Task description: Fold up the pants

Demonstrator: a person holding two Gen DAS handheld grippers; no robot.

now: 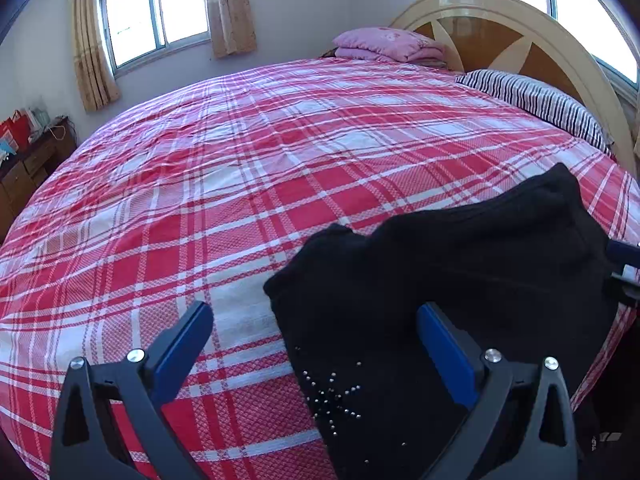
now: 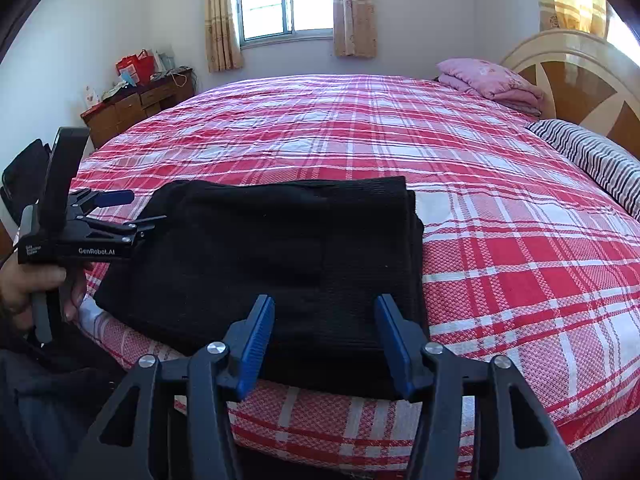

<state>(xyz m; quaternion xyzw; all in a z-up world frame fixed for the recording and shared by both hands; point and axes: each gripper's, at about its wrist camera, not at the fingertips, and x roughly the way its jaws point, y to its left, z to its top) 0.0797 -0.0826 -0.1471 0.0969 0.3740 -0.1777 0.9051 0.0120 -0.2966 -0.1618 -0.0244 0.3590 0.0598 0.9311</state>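
The black pants [image 2: 280,256] lie folded into a thick rectangle near the front edge of the bed; in the left wrist view the pants [image 1: 460,280] show a small studded pattern. My right gripper [image 2: 325,308] is open, its blue fingers just above the near edge of the pants, holding nothing. My left gripper [image 1: 316,320] is open over the left end of the pants, empty. It also shows in the right wrist view [image 2: 132,210], held by a hand, jaws apart at the pants' left edge.
The bed is covered by a red and white plaid sheet [image 2: 500,200]. A striped pillow [image 2: 592,160] and a folded pink blanket [image 2: 488,80] lie by the headboard [image 2: 580,80]. A wooden dresser [image 2: 136,108] with bags stands at the far left under the window.
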